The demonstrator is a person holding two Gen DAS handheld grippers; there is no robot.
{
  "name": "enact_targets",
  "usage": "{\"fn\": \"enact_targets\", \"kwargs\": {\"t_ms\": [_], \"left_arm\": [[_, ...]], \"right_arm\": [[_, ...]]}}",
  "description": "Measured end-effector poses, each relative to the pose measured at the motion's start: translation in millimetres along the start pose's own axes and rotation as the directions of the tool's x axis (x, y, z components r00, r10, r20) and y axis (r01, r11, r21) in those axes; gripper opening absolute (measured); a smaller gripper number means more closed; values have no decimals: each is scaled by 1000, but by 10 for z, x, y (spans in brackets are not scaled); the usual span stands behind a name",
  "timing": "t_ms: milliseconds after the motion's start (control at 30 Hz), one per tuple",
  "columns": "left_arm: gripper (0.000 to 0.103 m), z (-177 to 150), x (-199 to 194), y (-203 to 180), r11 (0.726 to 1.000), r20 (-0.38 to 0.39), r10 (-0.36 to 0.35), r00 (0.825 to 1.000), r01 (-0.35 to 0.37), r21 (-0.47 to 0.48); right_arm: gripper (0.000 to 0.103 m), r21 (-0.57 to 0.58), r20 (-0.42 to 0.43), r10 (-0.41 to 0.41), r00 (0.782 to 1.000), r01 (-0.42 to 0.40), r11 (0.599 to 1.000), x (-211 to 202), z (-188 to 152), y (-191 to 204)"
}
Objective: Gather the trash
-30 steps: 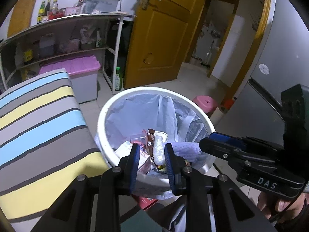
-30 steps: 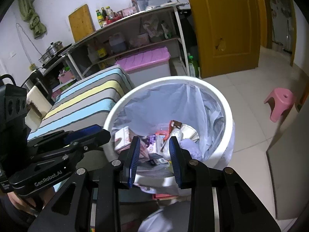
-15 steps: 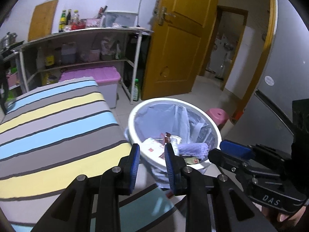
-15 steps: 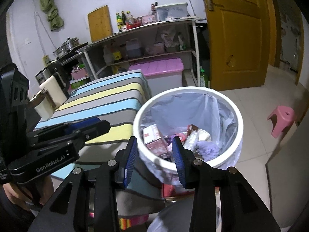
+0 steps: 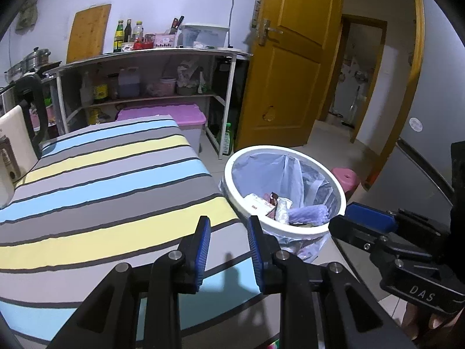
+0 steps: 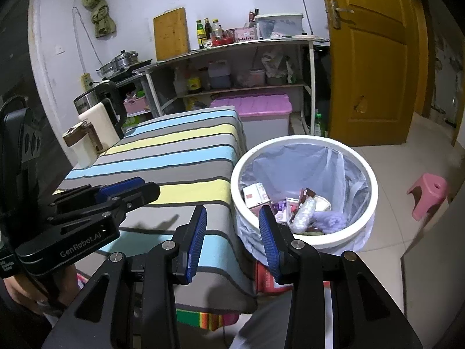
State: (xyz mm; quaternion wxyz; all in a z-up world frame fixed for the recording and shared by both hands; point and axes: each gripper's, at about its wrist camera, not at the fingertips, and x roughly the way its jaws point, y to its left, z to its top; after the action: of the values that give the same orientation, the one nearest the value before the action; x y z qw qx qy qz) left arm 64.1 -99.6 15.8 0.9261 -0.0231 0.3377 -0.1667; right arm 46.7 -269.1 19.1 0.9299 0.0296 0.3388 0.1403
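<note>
Left gripper (image 5: 227,245) jaws apart, nothing between them, over the striped table (image 5: 96,192). Right gripper (image 6: 232,240) jaws apart, empty, over the table edge. Trash (image 6: 293,208) sits inside the lined white bin (image 6: 303,142), at 2 o'clock from both grippers.

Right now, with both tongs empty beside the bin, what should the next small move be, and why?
Probably sweep both cameras over the striped table for leftover trash. The left tongs and right tongs are open and hold nothing, the bin already holds wrappers, and the cloth in view shows no litter.
</note>
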Motion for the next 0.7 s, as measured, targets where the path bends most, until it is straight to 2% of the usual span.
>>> {"fn": "enact_targets", "kwargs": {"t_ms": [700], "left_arm": [[26, -53, -75, 26, 1000, 3, 17, 1000, -17, -3]], "right_arm": [[38, -12, 6, 8, 1000, -8, 1000, -56, -31, 73]]}}
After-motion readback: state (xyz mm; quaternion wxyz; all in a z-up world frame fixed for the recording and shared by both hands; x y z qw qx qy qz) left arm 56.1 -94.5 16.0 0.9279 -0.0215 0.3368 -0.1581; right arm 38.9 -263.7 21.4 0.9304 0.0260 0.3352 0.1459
